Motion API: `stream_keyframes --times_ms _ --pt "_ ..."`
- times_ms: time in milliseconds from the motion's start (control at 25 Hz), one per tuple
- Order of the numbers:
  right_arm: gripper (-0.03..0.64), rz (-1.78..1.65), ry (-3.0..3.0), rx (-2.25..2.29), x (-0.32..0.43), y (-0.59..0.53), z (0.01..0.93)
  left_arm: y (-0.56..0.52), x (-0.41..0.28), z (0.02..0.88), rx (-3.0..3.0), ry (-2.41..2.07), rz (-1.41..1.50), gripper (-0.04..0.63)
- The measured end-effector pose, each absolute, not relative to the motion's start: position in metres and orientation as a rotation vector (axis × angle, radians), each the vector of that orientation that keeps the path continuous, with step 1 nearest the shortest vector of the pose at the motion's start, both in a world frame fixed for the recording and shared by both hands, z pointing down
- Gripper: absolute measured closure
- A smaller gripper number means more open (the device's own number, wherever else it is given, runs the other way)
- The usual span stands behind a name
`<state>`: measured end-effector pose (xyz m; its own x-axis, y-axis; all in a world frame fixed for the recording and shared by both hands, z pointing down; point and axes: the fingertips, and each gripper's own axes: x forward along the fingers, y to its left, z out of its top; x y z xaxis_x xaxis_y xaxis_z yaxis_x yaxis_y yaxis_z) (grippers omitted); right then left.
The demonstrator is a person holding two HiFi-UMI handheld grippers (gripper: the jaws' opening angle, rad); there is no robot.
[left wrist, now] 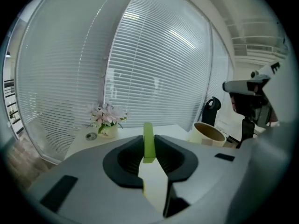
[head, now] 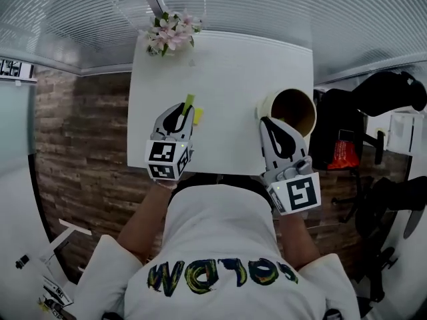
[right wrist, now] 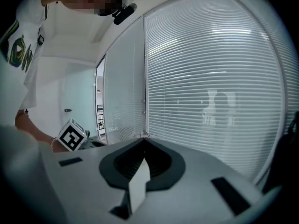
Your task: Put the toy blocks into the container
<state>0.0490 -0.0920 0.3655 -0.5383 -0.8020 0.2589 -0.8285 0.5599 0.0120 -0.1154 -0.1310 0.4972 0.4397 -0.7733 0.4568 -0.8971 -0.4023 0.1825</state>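
Left gripper [head: 186, 112]: jaws part-way closed, clamped on a thin green toy block [head: 189, 101] that stands upright between the pads, above the white table [head: 227, 72] and well apart from the container [head: 311, 115]. Right gripper [head: 267, 121]: jaws together, nothing between them, tip just beside the container's near rim. Progress, as judged: one block in hand and not yet delivered; carrying it across to the round tan container and letting go are left. A yellow piece [head: 198, 115] shows just beside the left gripper's tip; whether it lies on the table or is also held cannot be told. No other loose blocks are seen on the table; a flower pot [head: 171, 32] stands at its far edge. Head view alone gives the layout of both grippers and the container's dark inside, its contents unclear. Left gripper view alone shows the pads pressing the block's flat faces. Right gripper view shows only its closed jaws, window blinds and the left gripper's marker cube [right wrist: 72, 135].
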Motion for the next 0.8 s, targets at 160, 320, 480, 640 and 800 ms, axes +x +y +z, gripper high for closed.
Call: stream_keyframes --times_ms 160,320,480,640,800 --pt "0.606 0.136 -2.582 1.358 0.05 -0.091 0.352 -0.123 -0.108 0.463 2.32 -1.414 0.369 0.509" --pt "0.606 0.131 -2.595 1.335 0.052 -0.083 0.342 -0.113 -0.099 0.428 2.349 -1.436 0.33 0.509" --pt "0.606 0.109 -2.608 1.323 0.053 -0.081 0.331 -0.109 -0.095 0.398 2.386 -1.458 0.291 0.509" --pt "0.607 0.095 -2.613 1.339 0.06 -0.083 0.323 -0.106 -0.088 0.381 2.402 -1.468 0.257 0.509" --pt "0.607 0.085 -2.607 1.365 0.071 -0.079 0.318 -0.102 -0.075 0.373 2.422 -1.448 0.24 0.509"
